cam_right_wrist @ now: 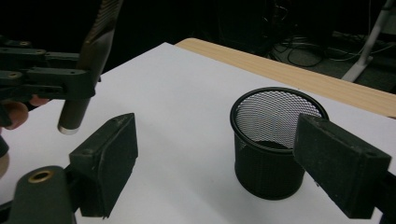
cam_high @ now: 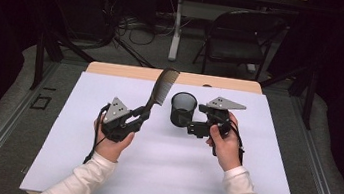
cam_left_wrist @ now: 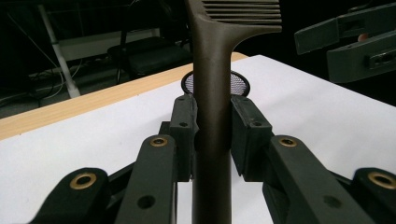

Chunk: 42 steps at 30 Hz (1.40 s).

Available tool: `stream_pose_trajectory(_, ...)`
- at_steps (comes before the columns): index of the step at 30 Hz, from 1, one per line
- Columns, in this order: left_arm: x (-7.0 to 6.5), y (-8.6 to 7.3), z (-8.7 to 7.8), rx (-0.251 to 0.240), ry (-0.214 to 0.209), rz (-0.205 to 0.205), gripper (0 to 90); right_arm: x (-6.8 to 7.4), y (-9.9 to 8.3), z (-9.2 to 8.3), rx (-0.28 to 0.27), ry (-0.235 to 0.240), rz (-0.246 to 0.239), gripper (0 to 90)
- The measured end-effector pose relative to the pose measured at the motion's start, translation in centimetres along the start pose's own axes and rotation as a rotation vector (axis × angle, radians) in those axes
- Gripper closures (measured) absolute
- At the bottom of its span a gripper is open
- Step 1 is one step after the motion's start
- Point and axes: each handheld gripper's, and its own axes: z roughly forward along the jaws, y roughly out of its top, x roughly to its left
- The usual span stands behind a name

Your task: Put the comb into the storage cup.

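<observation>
A dark comb (cam_high: 161, 88) stands nearly upright above the white sheet, teeth at the top. My left gripper (cam_high: 143, 115) is shut on its handle (cam_left_wrist: 212, 93), pads pressed on both sides. A black mesh cup (cam_high: 182, 108) stands upright on the sheet just right of the comb. My right gripper (cam_high: 187, 126) is at the cup's right front side with its jaws wide open. In the right gripper view the cup (cam_right_wrist: 268, 154) sits ahead of the right gripper (cam_right_wrist: 224, 154), close to the right-hand pad, which overlaps its rim. The comb (cam_right_wrist: 93, 51) hangs at the upper left.
A white sheet (cam_high: 165, 172) covers the wooden table (cam_high: 113, 69), whose far edge shows as a bare strip. Beyond the table stand a folding chair (cam_high: 238, 37) and a table leg with cables on the floor. The right gripper (cam_left_wrist: 355, 42) appears at the upper right of the left gripper view.
</observation>
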Motion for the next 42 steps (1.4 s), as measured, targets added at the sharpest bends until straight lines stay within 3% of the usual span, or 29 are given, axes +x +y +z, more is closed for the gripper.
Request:
stream_pose_trajectory(5,-0.2,-0.1,0.0,0.002,0.001,0.005,72.3,0.2,0.1,-0.4,-0.001,0.043,0.016,13.5)
stream_pose_trajectory(10,-0.4,-0.3,0.2,0.006,-0.002,0.009,72.3,-0.3,0.2,-0.9,-0.017,0.044,0.075,13.5)
stream_pose_trajectory(15,-0.5,-0.7,0.4,0.015,-0.005,0.021,72.3,-0.2,0.3,-1.4,-0.052,0.062,0.064,9.4)
stream_pose_trajectory(20,-0.7,-1.1,0.6,0.013,-0.008,0.018,72.3,0.0,0.3,-1.4,-0.047,0.064,0.075,9.4)
stream_pose_trajectory(36,-1.7,-2.4,1.4,0.035,-0.006,0.043,72.3,0.1,0.1,-1.3,-0.014,0.087,0.109,18.9)
stream_pose_trajectory(42,-2.2,-2.8,1.8,0.052,-0.007,0.061,72.3,-0.2,-0.2,-1.2,-0.009,0.108,0.154,26.0)
